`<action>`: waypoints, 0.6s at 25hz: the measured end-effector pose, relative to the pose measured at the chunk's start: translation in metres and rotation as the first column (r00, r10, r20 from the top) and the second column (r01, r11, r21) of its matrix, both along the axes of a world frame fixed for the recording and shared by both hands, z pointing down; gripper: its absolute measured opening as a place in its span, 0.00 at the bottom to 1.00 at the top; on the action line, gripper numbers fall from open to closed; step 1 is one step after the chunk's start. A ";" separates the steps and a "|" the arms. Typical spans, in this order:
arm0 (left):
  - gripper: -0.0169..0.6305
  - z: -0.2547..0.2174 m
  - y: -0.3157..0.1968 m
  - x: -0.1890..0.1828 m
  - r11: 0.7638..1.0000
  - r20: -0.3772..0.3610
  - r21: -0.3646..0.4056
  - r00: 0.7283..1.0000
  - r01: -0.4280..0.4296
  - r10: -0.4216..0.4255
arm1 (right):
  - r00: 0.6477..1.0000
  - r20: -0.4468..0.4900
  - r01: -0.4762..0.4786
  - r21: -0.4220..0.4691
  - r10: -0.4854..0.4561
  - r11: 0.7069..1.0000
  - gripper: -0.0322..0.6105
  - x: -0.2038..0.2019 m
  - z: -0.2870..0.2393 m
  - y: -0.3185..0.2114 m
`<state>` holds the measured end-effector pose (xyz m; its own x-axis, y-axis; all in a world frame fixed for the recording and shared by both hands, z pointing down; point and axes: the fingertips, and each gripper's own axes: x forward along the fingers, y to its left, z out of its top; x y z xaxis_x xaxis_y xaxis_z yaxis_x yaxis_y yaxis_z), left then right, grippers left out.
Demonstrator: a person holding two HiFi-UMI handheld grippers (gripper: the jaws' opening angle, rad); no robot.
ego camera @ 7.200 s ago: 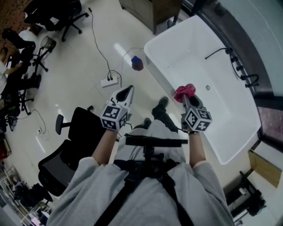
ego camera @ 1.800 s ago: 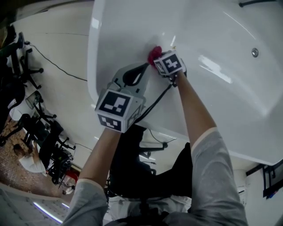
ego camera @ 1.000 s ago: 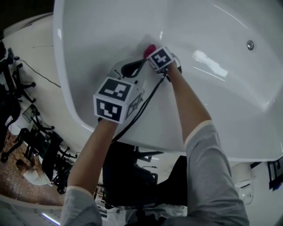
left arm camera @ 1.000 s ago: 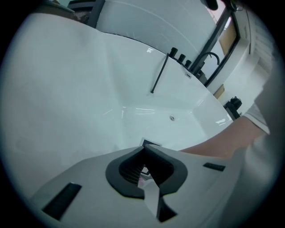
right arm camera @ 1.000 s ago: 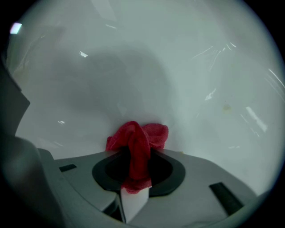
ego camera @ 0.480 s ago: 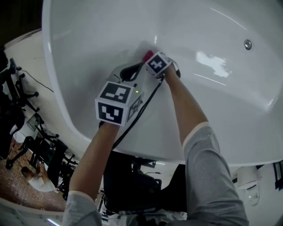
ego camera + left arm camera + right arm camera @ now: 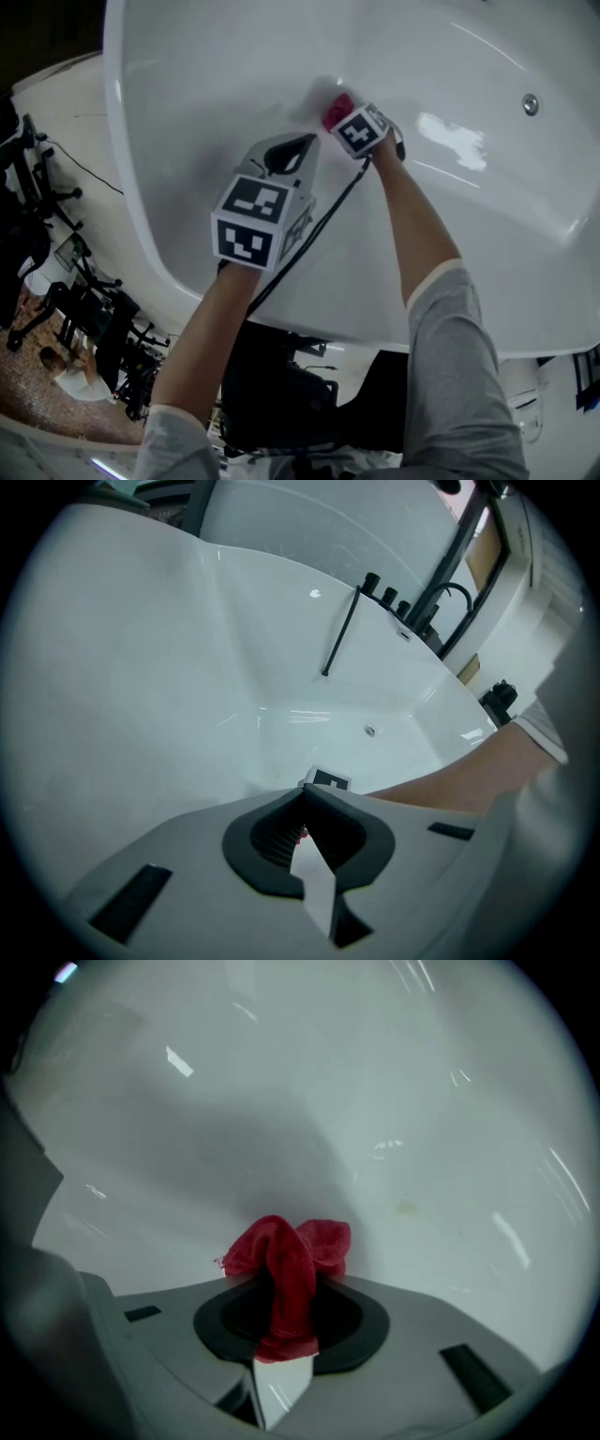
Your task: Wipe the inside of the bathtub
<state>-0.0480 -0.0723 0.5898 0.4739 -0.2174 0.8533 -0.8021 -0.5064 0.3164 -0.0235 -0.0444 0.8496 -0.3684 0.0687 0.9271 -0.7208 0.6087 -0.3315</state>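
The red cloth (image 7: 286, 1260) is clamped in the right tool (image 7: 345, 118), whose jaws are closed on a narrow fold of it, and its bunched end is pressed against the inner wall of the bathtub (image 7: 187, 84), near the rounded end and well apart from the drain (image 7: 531, 103). The left tool (image 7: 298, 150) is held just beside the right one, above the tub's slope, with its jaws drawn together at the tips and nothing gripped. Only a thin strip of cloth appears to be held, so it is judged that friction on the wall could drag it out of the jaws if the stroke is pressed hard. If the wad is flattened or pushed aside, the hard tips could be brought onto the glossy surface and a scuff could be left. The black cable (image 7: 319, 225) running back from the right tool lies close to the left tool and could be snagged if the two are crossed. A faint yellowish spot (image 7: 405, 1208) a little ahead of the cloth could be missed if the stroke is kept short. The cloth's long axis is set along the jaws, its folded lobes pointing forward into the wall. The tub's long axis is taken to run from the rounded end at the head view's left across to the drain side at its right.
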 end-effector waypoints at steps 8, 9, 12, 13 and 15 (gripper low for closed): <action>0.03 -0.008 -0.003 0.005 0.999 -0.025 0.011 0.999 0.031 -0.031 | 0.998 -0.060 0.035 0.077 -0.030 0.996 0.21 0.035 0.000 -0.058; 0.03 -0.008 -0.004 0.005 0.999 -0.030 0.016 0.999 0.038 -0.038 | 0.997 -0.068 0.052 0.102 -0.045 0.993 0.21 0.037 0.001 -0.069; 0.03 -0.007 -0.006 0.007 0.998 -0.043 0.023 0.998 0.056 -0.055 | 0.992 -0.103 0.089 0.161 -0.073 0.983 0.21 0.043 0.004 -0.101; 0.03 -0.009 -0.008 0.006 0.998 -0.047 0.024 0.997 0.061 -0.059 | 0.990 -0.119 0.096 0.177 -0.076 0.979 0.21 0.045 0.002 -0.112; 0.03 -0.013 -0.013 0.004 0.997 -0.055 0.028 0.996 0.068 -0.067 | 0.987 -0.145 0.095 0.184 -0.069 0.978 0.21 0.046 -0.002 -0.128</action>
<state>-0.0445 -0.0851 0.5771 0.5027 -0.2753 0.8195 -0.8169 -0.4615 0.3461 0.0227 -0.1723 0.8481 -0.2370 -0.0886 0.9675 -0.6966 0.7097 -0.1056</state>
